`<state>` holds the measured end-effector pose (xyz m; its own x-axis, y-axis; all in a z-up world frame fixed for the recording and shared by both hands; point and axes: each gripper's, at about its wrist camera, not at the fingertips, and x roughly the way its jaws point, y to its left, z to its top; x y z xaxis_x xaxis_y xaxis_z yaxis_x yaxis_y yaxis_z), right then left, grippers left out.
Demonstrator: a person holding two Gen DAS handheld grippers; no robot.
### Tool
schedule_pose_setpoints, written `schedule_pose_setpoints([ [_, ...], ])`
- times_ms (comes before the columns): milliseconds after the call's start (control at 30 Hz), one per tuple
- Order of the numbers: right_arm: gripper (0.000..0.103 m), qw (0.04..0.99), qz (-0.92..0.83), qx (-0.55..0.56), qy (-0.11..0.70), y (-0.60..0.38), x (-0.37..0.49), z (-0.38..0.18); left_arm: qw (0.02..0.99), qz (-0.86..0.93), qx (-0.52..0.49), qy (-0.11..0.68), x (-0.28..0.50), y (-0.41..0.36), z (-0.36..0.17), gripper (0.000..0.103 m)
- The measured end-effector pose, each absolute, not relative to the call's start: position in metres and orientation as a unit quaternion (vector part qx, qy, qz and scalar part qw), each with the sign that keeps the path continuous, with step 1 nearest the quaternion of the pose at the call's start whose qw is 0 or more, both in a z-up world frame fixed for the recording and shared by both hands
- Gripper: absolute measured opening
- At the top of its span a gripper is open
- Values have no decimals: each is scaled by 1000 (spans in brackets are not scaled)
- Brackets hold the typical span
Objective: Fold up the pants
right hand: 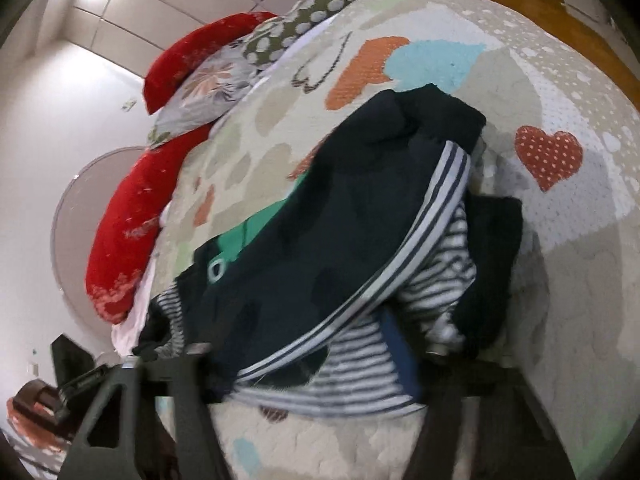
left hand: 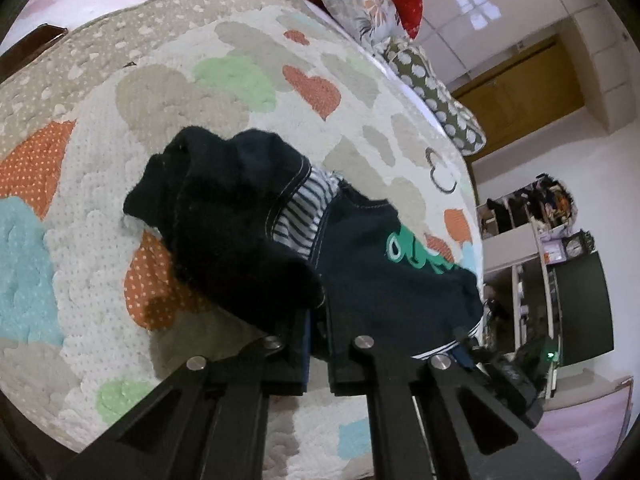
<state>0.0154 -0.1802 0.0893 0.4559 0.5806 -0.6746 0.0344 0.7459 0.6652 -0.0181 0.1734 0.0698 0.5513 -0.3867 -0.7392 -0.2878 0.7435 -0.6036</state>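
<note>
The dark navy pants (left hand: 224,216) lie bunched on the bedspread (left hand: 192,80), showing a green print and a striped lining. My left gripper (left hand: 316,320) is shut on a fold of the dark fabric at the near edge of the heap. In the right wrist view the same pants (right hand: 340,220), with white side stripes, drape over my right gripper (right hand: 316,360). Its jaws stand apart, with the striped lining and navy cloth lying between them and hiding the fingertips. I cannot see the pads pressing on the cloth.
The quilted bedspread (right hand: 560,240) has hearts and cloud shapes. Red pillows (right hand: 132,216), a floral cushion (left hand: 360,4) and a dotted cushion (left hand: 436,96) line the far side of the bed. Cluttered shelves (left hand: 532,240) stand beyond the bed's edge.
</note>
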Motion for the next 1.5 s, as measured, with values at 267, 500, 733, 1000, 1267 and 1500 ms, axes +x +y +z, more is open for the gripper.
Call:
schedule_pose_setpoints([
  [267,6,807,203,292,471,-184,23,109,811,-45,-382,440,-15,183,89,6],
  [500,6,821,221,266,455,-175,63,142,827,-27,-370,423,45,193,111,6],
  [733,6,839,183,227,459,-145,140,141,827,23,-344,443,140,206,91,6],
  [1000,63,841,174,250,446,-151,197,133,799,-32,-413,436,147,238,75,36],
  [1267,64,843,139,267,445,-213,163,139,860,0,-320,397,81,243,122,70],
  [1500,64,833,140,271,461,-241,98,122,827,68,-324,453,43,271,69,71],
])
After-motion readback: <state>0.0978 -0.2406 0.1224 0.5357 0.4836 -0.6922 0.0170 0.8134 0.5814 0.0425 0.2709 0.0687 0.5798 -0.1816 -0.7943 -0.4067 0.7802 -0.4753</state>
